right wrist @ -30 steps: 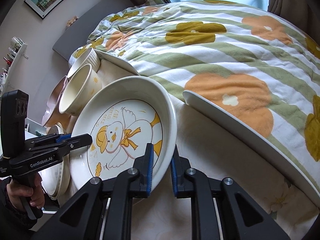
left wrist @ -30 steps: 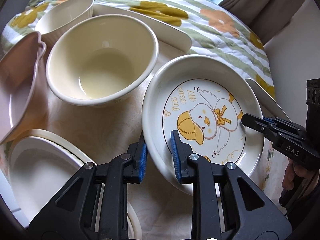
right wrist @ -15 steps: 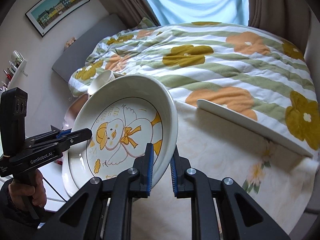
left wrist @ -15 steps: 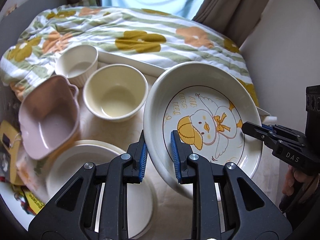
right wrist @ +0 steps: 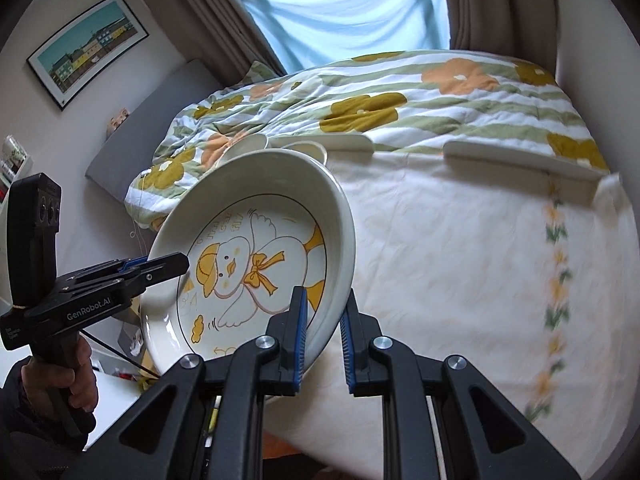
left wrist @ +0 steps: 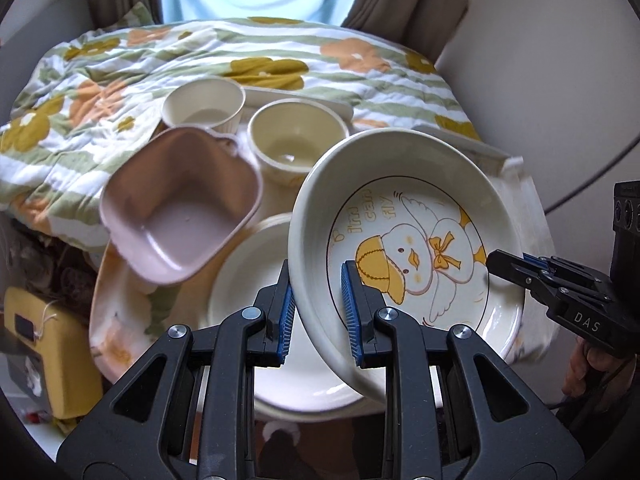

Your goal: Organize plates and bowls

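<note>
A deep cream duck plate [left wrist: 408,240] hangs in the air, tilted. My left gripper [left wrist: 318,310] is shut on its left rim. My right gripper [right wrist: 323,338] is shut on its right rim, and the plate shows in the right wrist view [right wrist: 256,256] too. Below it lie stacked white plates [left wrist: 256,280]. Behind them stand a pink square bowl [left wrist: 180,208], a cream bowl [left wrist: 296,148] and a ribbed white cup [left wrist: 204,104].
The dishes sit on a cream floral tablecloth [right wrist: 460,264] over a small table beside a bed with a flowered quilt [right wrist: 400,92]. Two long white trays [right wrist: 520,156] lie along the table's far edge. A yellow object [left wrist: 44,344] is at the lower left.
Both grippers have lifted the duck plate higher off the table and pulled back; the bowls and the plates below now look smaller and farther away.
</note>
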A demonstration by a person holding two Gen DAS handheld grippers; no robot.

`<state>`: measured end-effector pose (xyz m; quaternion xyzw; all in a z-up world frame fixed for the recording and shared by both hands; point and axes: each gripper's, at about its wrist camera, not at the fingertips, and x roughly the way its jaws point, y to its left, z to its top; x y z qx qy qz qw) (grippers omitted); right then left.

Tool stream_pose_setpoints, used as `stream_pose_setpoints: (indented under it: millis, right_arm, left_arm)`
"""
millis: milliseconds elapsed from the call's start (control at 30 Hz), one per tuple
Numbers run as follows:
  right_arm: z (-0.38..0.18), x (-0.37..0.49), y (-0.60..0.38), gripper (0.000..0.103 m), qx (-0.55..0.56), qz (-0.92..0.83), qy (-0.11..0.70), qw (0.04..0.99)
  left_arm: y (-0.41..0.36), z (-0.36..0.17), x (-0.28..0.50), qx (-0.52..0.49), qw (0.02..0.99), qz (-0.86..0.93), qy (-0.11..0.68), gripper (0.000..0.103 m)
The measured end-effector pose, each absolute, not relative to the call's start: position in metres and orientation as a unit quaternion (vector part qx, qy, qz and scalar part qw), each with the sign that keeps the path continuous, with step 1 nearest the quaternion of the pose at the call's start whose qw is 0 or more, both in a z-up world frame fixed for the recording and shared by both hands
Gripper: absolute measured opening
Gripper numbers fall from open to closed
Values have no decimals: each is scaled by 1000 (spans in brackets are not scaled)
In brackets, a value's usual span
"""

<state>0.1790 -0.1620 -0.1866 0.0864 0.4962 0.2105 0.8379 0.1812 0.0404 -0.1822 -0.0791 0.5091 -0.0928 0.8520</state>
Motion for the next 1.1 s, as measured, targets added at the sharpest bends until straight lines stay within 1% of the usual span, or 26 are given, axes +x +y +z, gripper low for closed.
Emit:
stream_pose_setpoints:
  millis: [200,500,700,1100]
  right_arm:
    - [-215,158,-136,14,95,189,512,833]
    - [-238,165,-132,14,67,167,519,835]
    - [-240,164,-126,14,49,164,521,836]
    - [-240,161,-122,14,29,165,523,836]
  left_arm:
    - [66,-217,166,-75,834,-100,538,20]
    - [67,-263,178,-80,819,-111,557,20]
    - [60,-270,182,-68,820,-100,560,20]
    - [42,-274,177,7,833,-65,550,20]
